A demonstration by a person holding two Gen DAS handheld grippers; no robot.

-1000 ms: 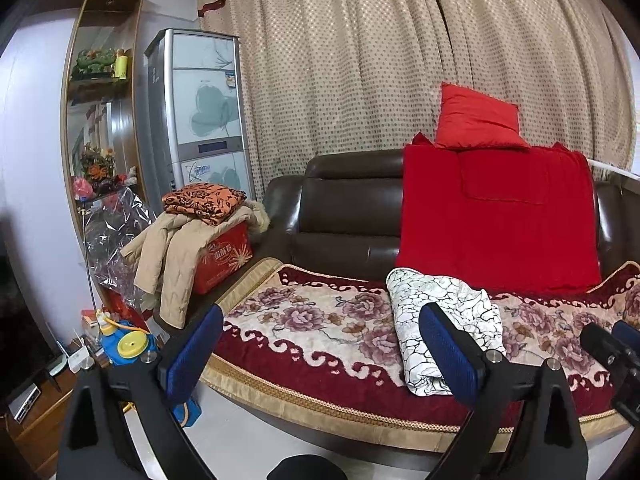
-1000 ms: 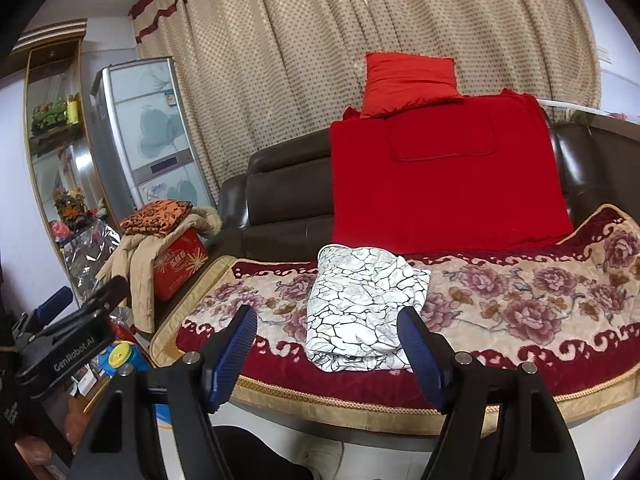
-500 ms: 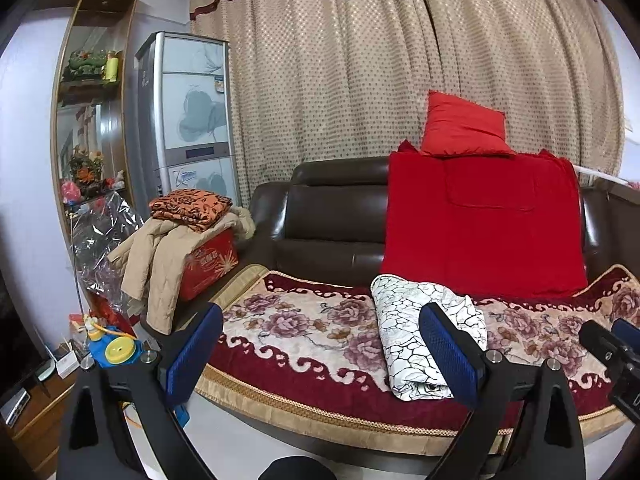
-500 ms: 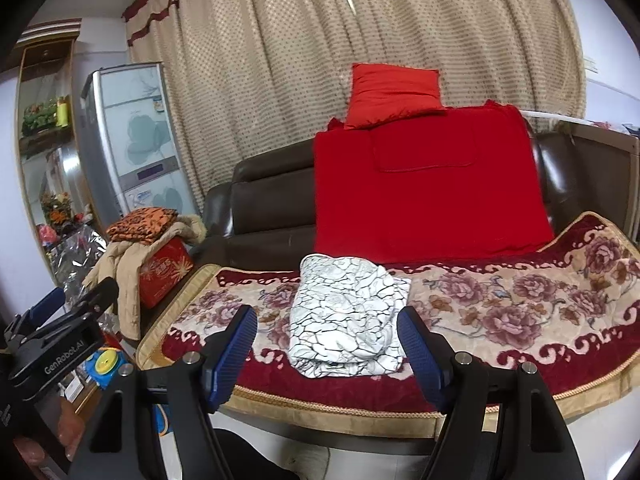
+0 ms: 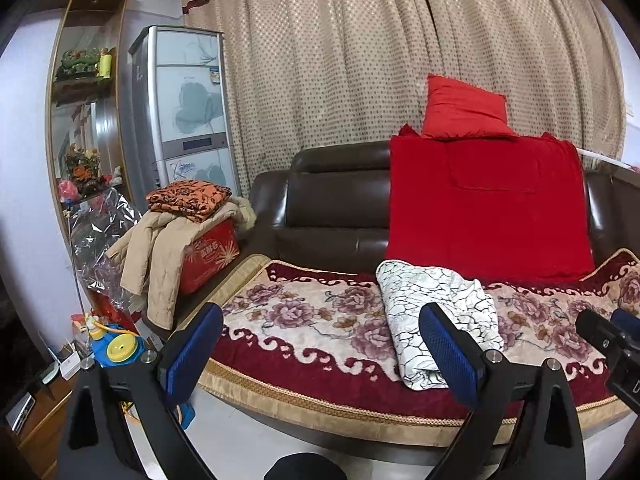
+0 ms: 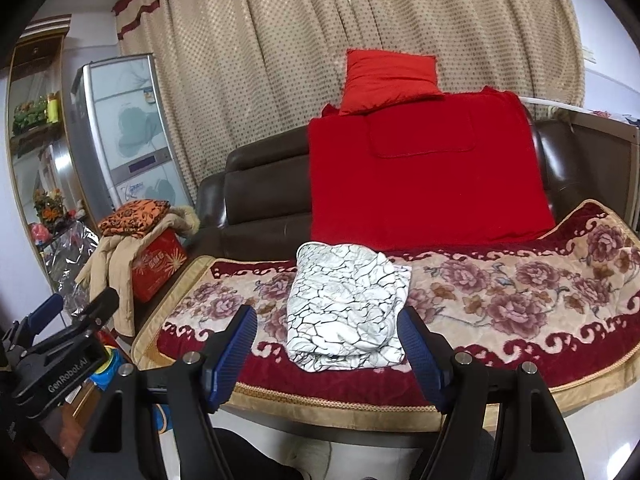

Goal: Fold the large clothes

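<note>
A folded white garment with black crackle lines point(image 5: 436, 316) lies on the floral sofa cover point(image 5: 304, 312); it also shows in the right wrist view point(image 6: 344, 308). My left gripper point(image 5: 320, 352) is open and empty, held back from the sofa's front edge. My right gripper point(image 6: 328, 356) is open and empty, in front of the folded garment and apart from it. The left gripper shows at the left edge of the right wrist view point(image 6: 60, 340).
A red blanket point(image 6: 420, 168) and a red cushion point(image 6: 388, 78) rest on the brown sofa back point(image 5: 336, 192). A beige coat point(image 5: 160, 256) and an orange patterned cloth point(image 5: 188, 198) lie on a red box point(image 5: 212, 252) at the left. A tall cabinet point(image 5: 184, 112) stands behind.
Both grippers have pulled back a little from the sofa and the views have shifted slightly. The folded garment has not moved. Both stay open.
</note>
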